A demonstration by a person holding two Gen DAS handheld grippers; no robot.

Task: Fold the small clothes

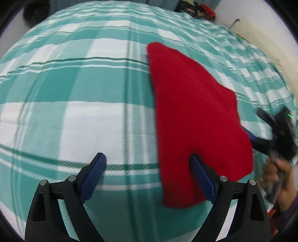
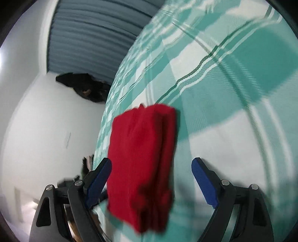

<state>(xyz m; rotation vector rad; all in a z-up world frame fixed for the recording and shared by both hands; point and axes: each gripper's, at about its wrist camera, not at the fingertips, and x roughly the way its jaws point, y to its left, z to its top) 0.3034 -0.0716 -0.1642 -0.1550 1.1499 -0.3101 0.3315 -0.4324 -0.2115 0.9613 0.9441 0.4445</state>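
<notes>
A folded red cloth lies on the teal and white checked bedspread. My left gripper is open and empty, just left of the cloth's near end, with its right finger over the cloth's edge. My right gripper shows at the cloth's far right side in the left wrist view, blurred. In the right wrist view the red cloth lies between the wide-open fingers of my right gripper, apart from both pads, near the bed's edge.
A dark pile of clothes sits at the bed's far end. A white wall and blue-grey curtain run beside the bed. A dark object lies by the bed's far edge.
</notes>
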